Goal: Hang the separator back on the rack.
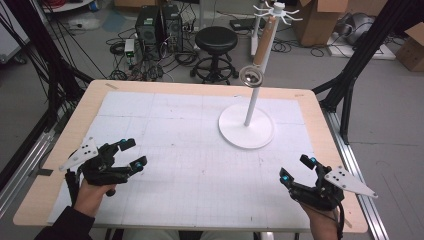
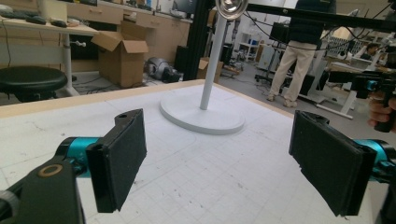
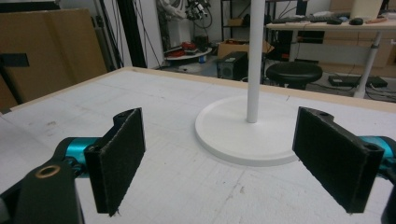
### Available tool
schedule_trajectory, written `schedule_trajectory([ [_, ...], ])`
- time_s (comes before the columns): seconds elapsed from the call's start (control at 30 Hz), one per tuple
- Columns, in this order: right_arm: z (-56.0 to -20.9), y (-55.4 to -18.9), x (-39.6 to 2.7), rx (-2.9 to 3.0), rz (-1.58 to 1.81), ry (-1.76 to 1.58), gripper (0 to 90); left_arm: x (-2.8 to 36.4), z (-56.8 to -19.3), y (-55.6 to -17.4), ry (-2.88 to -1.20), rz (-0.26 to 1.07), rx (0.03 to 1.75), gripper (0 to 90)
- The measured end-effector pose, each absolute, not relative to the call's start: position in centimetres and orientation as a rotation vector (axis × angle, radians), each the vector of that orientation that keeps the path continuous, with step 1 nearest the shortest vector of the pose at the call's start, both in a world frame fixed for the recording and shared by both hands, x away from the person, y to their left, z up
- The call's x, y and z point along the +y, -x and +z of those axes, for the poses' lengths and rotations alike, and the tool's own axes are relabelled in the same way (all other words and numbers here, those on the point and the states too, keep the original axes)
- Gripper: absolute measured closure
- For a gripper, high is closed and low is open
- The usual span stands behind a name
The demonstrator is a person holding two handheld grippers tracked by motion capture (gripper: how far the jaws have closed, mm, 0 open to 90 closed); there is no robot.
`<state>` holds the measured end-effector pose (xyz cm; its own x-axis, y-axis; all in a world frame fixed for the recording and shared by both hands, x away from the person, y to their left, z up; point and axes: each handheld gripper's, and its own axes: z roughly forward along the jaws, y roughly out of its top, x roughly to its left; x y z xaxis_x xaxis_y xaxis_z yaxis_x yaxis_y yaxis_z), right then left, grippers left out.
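Two open grippers; stand's [image 1: 247, 124] hook-top overhead only

The white stand [image 3: 255, 60] runs off the top edge in the right gripper view. In the left gripper view, its hanging shiny piece [image 2: 230, 6] is cut at the top. What that piece is stays unclear.

Both tongs, left [image 1: 133, 153] and right [image 1: 296, 168], gape wide, well apart from the white stand [image 1: 246, 126].

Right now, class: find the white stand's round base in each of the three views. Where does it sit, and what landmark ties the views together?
High view: round base right of centre, far half of the mat.
Left gripper view: top centre, between the open jaws.
Right gripper view: centre-right, between the open jaws.
Shared landmark: the white pole rising from it.
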<state>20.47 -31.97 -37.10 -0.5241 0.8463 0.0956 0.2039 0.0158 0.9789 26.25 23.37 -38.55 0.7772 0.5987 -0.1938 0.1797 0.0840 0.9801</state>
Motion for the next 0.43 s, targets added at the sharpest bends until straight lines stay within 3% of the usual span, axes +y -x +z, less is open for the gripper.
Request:
schedule_trajectory([
  [0.43,-37.31,-20.57,-32.08,1.756,1.521,-1.089,15.8,23.26,-38.60,-26.30,-1.486,0.343,0.669,19.4],
])
